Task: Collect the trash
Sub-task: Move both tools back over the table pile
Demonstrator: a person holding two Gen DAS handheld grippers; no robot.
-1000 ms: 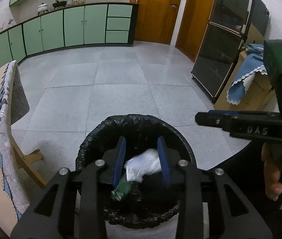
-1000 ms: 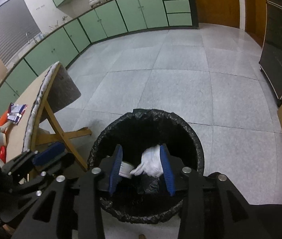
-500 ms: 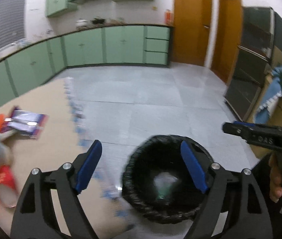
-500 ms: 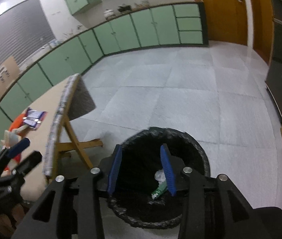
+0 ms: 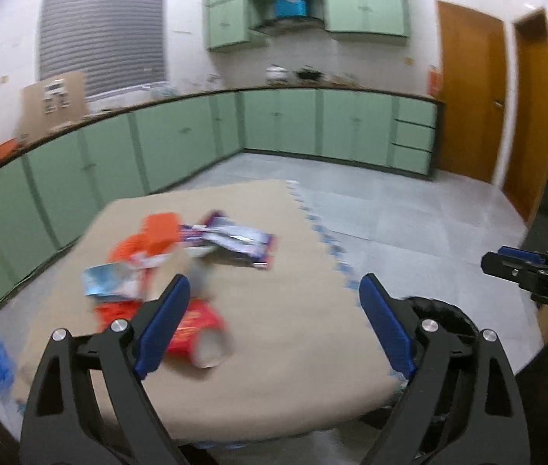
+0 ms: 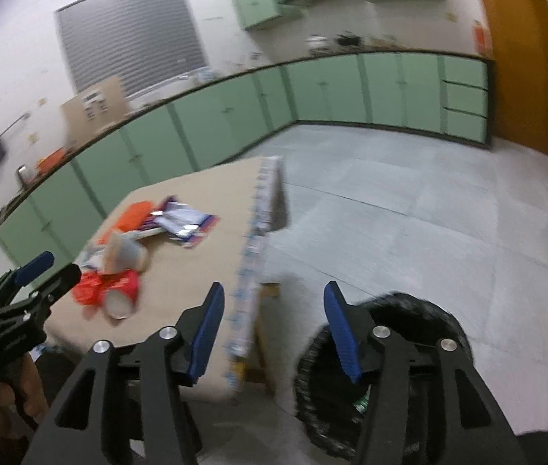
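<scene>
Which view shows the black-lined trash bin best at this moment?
The right wrist view: the trash bin shows much of its bag-lined rim beside the table, with a green scrap visible inside. The left wrist view shows only an arc of the bin's rim behind that tool's right finger, and nothing of its inside.

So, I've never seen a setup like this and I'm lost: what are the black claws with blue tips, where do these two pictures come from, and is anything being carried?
There is no robot here. A person holds a black two-finger gripper with blue pads in each hand, and each carries a wide-angle camera looking along its fingers. One picture comes from the left gripper, the other from the right gripper. Both have their jaws opening with nothing between them. Ahead is a beige-covered table with blurred litter: a red paper cup on its side, orange and red wrappers and a purple-and-white packet. Beside the table stands a round bin lined with a black bag, already holding some trash.
</scene>
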